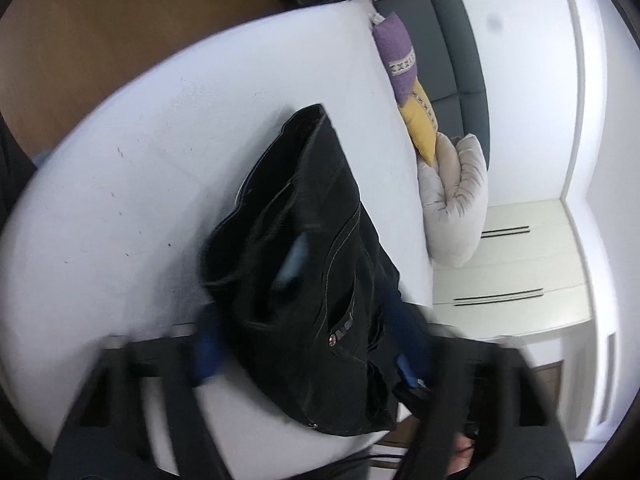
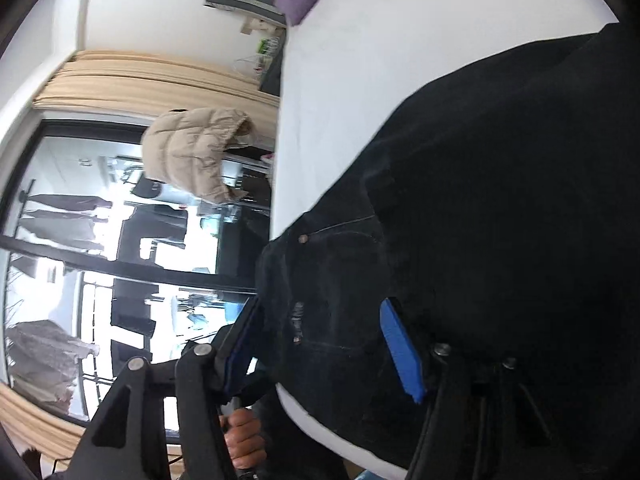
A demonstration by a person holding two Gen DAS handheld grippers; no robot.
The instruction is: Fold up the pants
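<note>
Two blue fingers point(image 1: 210, 350) of the left gripper point(image 1: 308, 356) stand spread on either side of the black pants' point(image 1: 304, 240) waist end, the cloth bunched between them; the frame is blurred, so I cannot tell whether the pads truly bite the denim or only straddle it. On the right gripper point(image 2: 324, 344) the blue fingers point(image 2: 402, 350) also sit wide apart with a thick wad of the same pants between them, near a rivet and pocket seam, and again the contact itself is not clear (the cloth fills the gap, but a firm pinch cannot be confirmed).

Outward from the fingers, the pants lie on a white tabletop point(image 1: 120, 184), gathered into a narrow, lumpy bundle that runs away from the left gripper toward the far edge of the tabletop. Part of the waist end hangs over the near edge. Beyond the pants' far end, past the tabletop, sit a purple cushion point(image 1: 396, 56), a yellow cushion point(image 1: 422, 128) and a pale padded pillow point(image 1: 456, 208) on a grey sofa point(image 1: 456, 48).

As a judgement, the folding is at an early to middle stage: the legs look brought together lengthwise, but the bundle is uneven, and the crosswise folds and flattening remain to be done.
</note>
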